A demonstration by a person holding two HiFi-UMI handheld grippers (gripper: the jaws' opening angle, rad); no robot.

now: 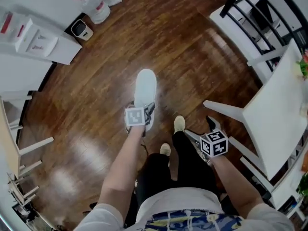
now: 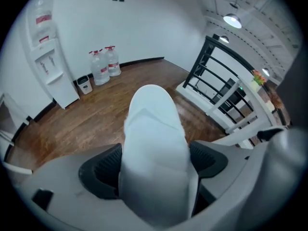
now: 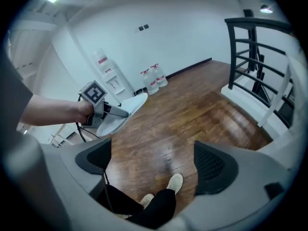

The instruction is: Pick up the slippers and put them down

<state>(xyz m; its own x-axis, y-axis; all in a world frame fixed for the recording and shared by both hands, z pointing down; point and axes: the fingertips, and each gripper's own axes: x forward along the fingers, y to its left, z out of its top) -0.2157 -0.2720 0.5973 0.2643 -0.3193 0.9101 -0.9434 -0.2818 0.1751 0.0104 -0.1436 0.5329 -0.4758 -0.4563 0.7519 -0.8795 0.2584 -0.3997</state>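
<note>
White slipper (image 1: 145, 88) — pale, smooth, rounded at its far end — hangs above the wooden floor (image 1: 86, 95), its near end clamped in the left gripper (image 2: 154, 163). The right gripper (image 3: 153, 163) stands open, empty. A clean put-down probably means lowering it flat to the boards before letting go.

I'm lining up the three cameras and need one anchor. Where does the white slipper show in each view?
Head view: slipper at centre, above the wooden floor, its near end in the left gripper.
Left gripper view: slipper fills the lower centre, clamped between the jaws.
Right gripper view: slipper at upper left, sticking out of the left gripper.
Shared landmark: water bottles against the white wall.
</note>
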